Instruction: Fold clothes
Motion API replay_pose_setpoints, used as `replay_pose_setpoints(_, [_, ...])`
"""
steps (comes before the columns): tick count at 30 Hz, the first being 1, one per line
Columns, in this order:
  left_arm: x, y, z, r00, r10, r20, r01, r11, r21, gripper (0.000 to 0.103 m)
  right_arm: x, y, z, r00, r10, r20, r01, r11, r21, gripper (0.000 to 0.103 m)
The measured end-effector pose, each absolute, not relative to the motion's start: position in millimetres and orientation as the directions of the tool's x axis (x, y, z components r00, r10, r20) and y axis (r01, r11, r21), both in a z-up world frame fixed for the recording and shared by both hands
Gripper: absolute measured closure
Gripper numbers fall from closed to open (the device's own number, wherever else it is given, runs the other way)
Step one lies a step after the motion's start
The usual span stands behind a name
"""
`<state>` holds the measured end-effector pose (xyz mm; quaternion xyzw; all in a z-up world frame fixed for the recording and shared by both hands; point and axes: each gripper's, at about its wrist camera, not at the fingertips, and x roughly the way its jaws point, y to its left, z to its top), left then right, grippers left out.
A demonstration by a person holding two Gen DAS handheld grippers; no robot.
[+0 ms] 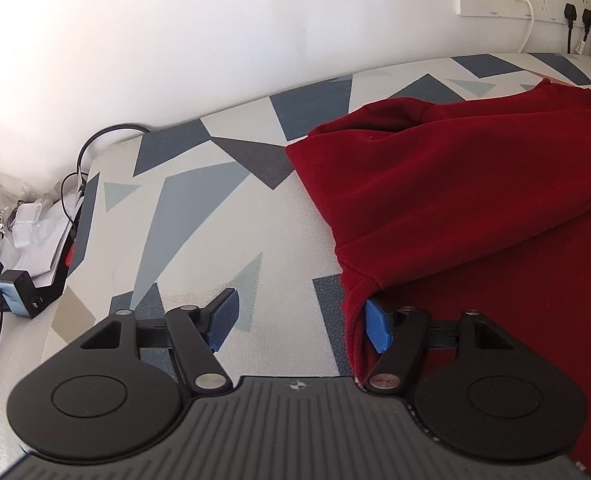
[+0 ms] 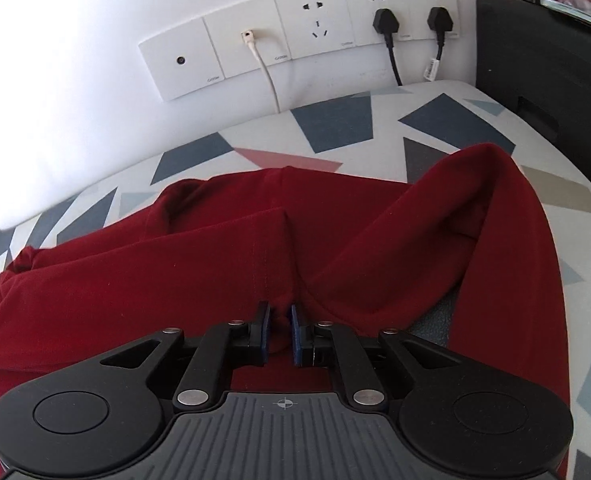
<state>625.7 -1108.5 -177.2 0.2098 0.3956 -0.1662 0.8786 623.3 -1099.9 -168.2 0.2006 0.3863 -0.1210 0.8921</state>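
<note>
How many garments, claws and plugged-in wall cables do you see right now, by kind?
Dark red fabric garment: 1
Claws: 2, left claw open, right claw shut on the garment
Black plugs in wall sockets: 2
White cable in wall socket: 1
Total: 6

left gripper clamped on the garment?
No. The left gripper has its jaws wide apart, only the right pad at the red garment's edge.

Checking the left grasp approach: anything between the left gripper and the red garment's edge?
Nothing visible. The left gripper is open over the patterned surface, and the red garment already lies against its right-hand finger. The gap holds only bare surface. The right gripper is shut on a fold of it.
</note>
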Motion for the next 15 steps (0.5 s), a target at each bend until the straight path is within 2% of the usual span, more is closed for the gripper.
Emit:
replay_pose_setpoints(2, [627, -1107, -177, 0.632, -0.124, -0.765, 0.454, 0.859, 0.236, 0.027, 623, -1099, -169, 0.67, -0.073, -0.739, 0.374, 0.893, 0.251, 0.091])
replay_pose_setpoints(5, [629, -1107, -176, 0.626, -0.108, -0.772, 0.457, 0.853, 0.252, 0.017, 617, -1098, -163, 0.66, -0.105, -0.744, 0.397, 0.889, 0.227, 0.079])
replay_pose_setpoints(10, [620, -1111, -152, 0.634, -0.119, -0.764, 0.464, 0.849, 0.254, 0.015, 585, -1109, -140, 0.692, -0.189, -0.696, 0.474, 0.847, 0.242, 0.073])
replay_pose_setpoints(12, [615, -1111, -136, 0.646, -0.16, -0.746, 0.449, 0.87, 0.202, 0.015, 566, -1117, -133, 0.686, -0.253, -0.682, 0.533, 0.813, 0.236, 0.071])
replay_pose_setpoints(15, [608, -1112, -119, 0.642, -0.27, -0.717, 0.439, 0.897, 0.055, 0.012, 536, -1131, -128, 0.635, -0.348, -0.69, 0.638, 0.74, 0.215, 0.069])
